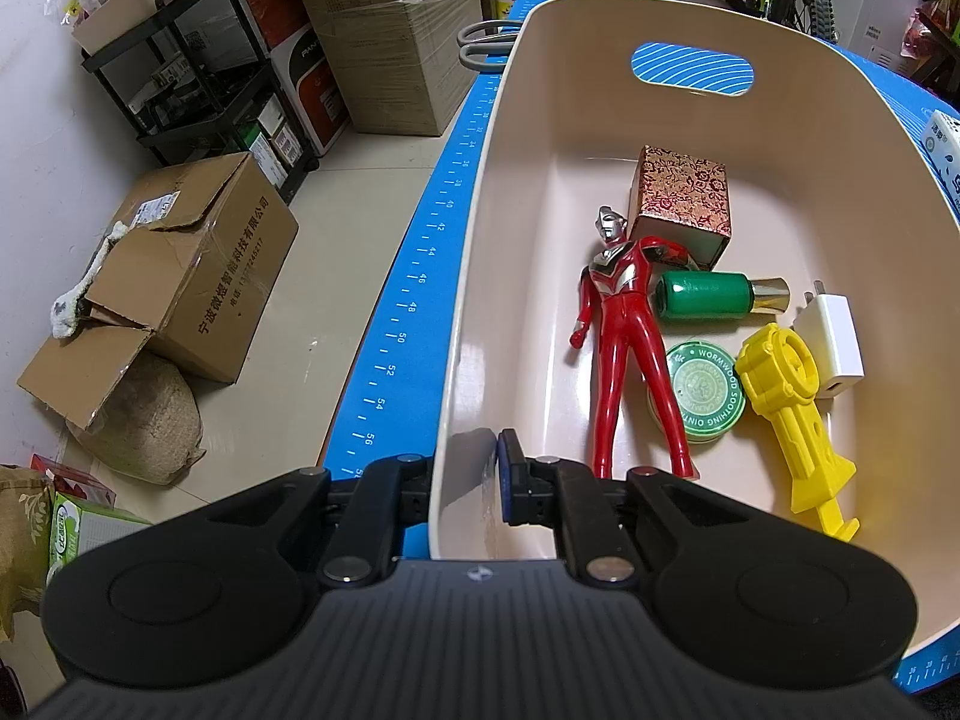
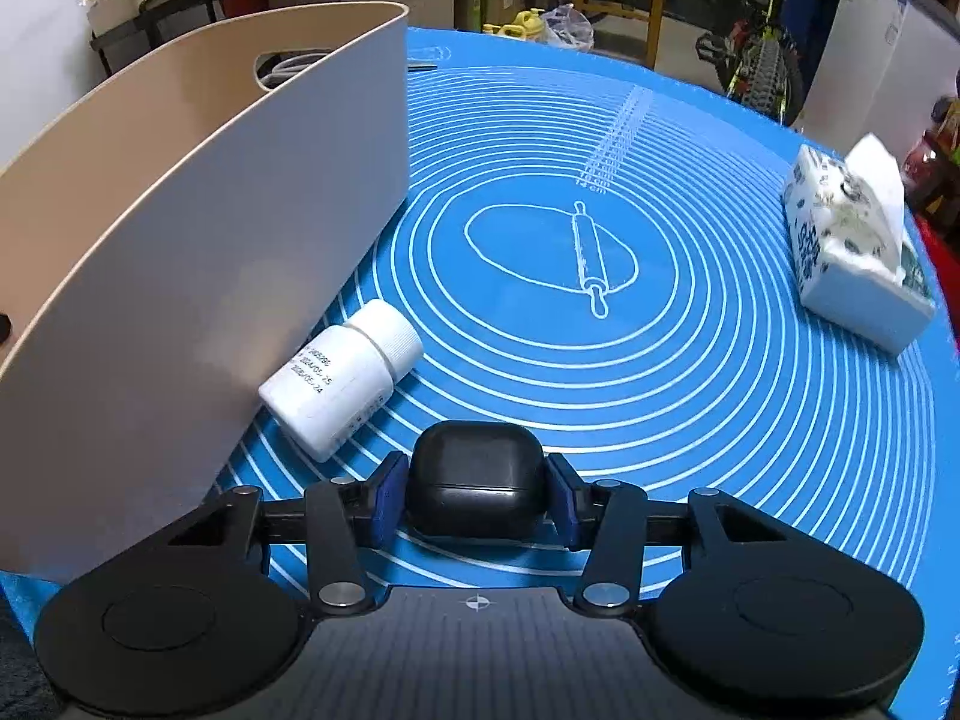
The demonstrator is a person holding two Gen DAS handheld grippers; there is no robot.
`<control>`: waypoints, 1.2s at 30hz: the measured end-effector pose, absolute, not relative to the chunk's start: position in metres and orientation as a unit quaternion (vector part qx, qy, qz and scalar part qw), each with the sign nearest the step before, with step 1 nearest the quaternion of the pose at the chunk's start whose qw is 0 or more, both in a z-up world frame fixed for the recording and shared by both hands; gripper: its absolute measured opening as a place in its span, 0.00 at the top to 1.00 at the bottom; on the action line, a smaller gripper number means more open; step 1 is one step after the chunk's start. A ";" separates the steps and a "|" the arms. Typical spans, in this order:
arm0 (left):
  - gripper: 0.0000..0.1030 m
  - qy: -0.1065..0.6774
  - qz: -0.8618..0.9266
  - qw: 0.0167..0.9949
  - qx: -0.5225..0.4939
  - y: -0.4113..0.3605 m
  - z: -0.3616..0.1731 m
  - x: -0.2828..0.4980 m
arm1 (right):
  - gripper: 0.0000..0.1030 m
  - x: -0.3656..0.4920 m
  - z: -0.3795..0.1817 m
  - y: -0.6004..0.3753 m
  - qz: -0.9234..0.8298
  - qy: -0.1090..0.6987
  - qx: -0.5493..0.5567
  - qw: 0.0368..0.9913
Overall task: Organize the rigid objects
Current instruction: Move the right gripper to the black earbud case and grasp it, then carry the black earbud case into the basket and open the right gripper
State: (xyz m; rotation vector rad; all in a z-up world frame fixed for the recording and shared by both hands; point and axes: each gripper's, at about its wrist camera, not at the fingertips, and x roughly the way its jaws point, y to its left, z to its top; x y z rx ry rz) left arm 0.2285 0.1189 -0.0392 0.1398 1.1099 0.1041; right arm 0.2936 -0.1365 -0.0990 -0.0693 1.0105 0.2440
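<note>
A beige plastic bin [image 1: 798, 138] stands on the blue mat [image 1: 414, 276]. My left gripper [image 1: 480, 471] is shut on its near left wall, one pad [image 1: 510, 474] inside and the other finger outside. In the bin lie a red figure [image 1: 624, 324], a patterned box [image 1: 684, 204], a green bottle [image 1: 708, 297], a green tin [image 1: 702, 393], a yellow toy [image 1: 786, 408] and a white charger [image 1: 834, 342]. In the right wrist view my right gripper [image 2: 477, 489] is shut on a black earbud case [image 2: 477, 468] resting on the mat [image 2: 660, 360]. A white pill bottle [image 2: 342, 378] lies against the bin's outer wall [image 2: 240, 210].
A tissue pack [image 2: 852, 252] sits at the mat's right edge. Grey-handled scissors [image 1: 486, 39] lie behind the bin's far left corner. Cardboard boxes [image 1: 198, 276] and a black shelf [image 1: 198, 60] stand on the floor to the left of the table.
</note>
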 end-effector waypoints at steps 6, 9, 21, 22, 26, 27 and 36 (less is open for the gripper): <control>0.85 0.526 0.049 0.846 0.067 0.119 -0.039 0.229 | 0.47 0.289 -0.082 -0.141 0.104 0.458 -0.034 0.882; 0.85 0.526 0.049 0.846 0.067 0.119 -0.039 0.229 | 0.47 0.286 -0.064 -0.145 0.091 0.429 -0.019 0.899; 0.85 0.526 0.049 0.846 0.067 0.119 -0.039 0.229 | 0.47 0.271 0.005 -0.132 0.058 0.304 0.028 0.950; 0.85 0.526 0.049 0.846 0.066 0.119 -0.039 0.229 | 0.47 0.272 0.008 -0.127 0.060 0.298 0.029 0.952; 0.85 0.526 0.049 0.846 0.067 0.118 -0.038 0.229 | 0.47 0.278 0.018 -0.105 0.075 0.282 0.025 0.956; 0.85 0.526 0.049 0.846 0.068 0.118 -0.038 0.229 | 0.47 0.279 0.019 -0.099 0.081 0.281 0.022 0.956; 0.85 0.526 0.048 0.846 0.068 0.118 -0.038 0.229 | 0.47 0.292 0.014 -0.029 0.135 0.293 -0.032 0.946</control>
